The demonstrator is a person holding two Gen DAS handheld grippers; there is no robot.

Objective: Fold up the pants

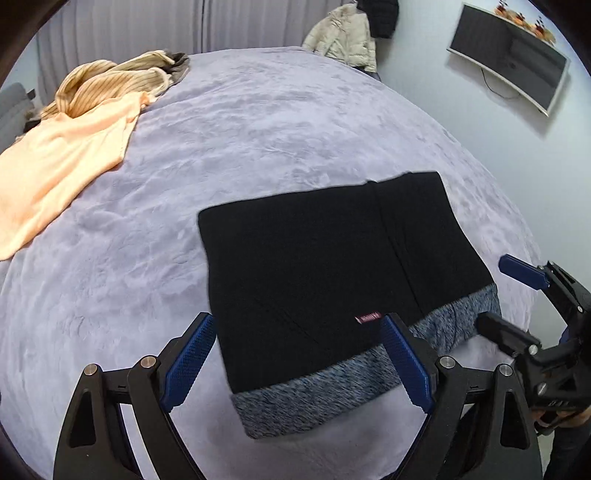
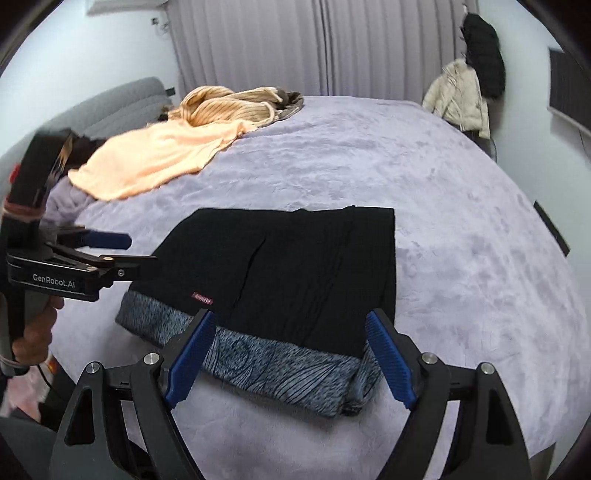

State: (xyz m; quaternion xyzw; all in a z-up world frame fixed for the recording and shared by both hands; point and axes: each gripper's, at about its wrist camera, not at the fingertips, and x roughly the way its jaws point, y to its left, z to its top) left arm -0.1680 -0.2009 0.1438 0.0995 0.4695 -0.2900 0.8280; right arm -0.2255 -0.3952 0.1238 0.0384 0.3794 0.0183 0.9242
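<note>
Folded black pants [image 1: 325,266] on a lavender bed [image 1: 258,122], lying flat as a compact rectangle near the bed's front edge. Blue-grey heathered waistband [image 1: 332,380] along the near side of the pants, a small red label [image 1: 367,318] just above it on the black fabric. Seen from the right wrist, waistband bunched and rolled at the near right corner of the pants [image 2: 295,273].

Left gripper [image 1: 299,365] wide open, blue pads apart over the near left part of the pants, holding nothing; whether touching the cloth or just above it, impossible to tell. Right gripper [image 2: 291,358] likewise wide open and empty, fingers straddling the waistband at the near right part of the pants. Each gripper visible from the other's camera: right gripper [image 1: 517,291] just right of the pants, left gripper [image 2: 122,251] at the pants' left edge, its fingers parted, handle gripped by a hand [image 2: 35,332].

Peach garment [image 1: 62,158] spread far left of the pants, well apart from them, with a tan striped garment [image 1: 110,77] heaped beyond it at the far side of the bed. Cream jacket [image 1: 343,33] and a dark garment [image 1: 380,14] hanging behind the bed, right of the grey curtains [image 2: 314,40]. Wall-mounted screen [image 1: 509,59] far right of the pants.
</note>
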